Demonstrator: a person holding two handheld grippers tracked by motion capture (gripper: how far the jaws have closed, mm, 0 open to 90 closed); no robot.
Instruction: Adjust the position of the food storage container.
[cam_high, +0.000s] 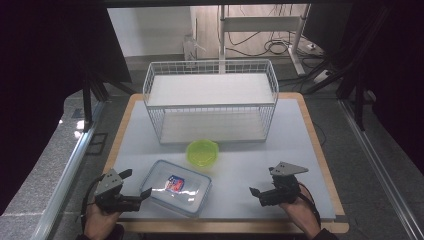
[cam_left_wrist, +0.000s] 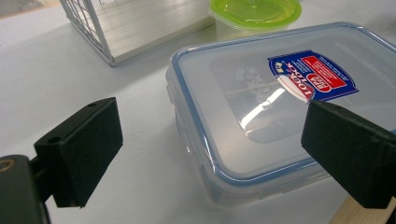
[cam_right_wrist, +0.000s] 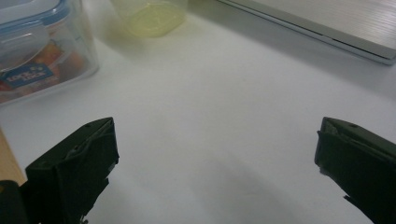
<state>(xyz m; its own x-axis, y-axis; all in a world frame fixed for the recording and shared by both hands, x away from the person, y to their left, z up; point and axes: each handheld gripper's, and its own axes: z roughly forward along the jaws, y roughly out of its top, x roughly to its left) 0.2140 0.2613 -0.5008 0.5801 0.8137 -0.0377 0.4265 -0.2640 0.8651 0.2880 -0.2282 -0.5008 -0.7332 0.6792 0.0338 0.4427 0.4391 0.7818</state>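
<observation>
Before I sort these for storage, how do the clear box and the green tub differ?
The clear box is rectangular with a blue-rimmed lid and a label; the green tub is rounder, all green and unlabelled. The clear box looks wider and flatter than the green tub. The clear box lies beside the open left gripper; the green tub sits nearer the wire rack. Both are lidded plastic.

clear lidded container (cam_high: 176, 188), flat, table's near edge

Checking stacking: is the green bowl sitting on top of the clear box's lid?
No, the green bowl stands on the table beside the clear box, behind its far edge.
</observation>
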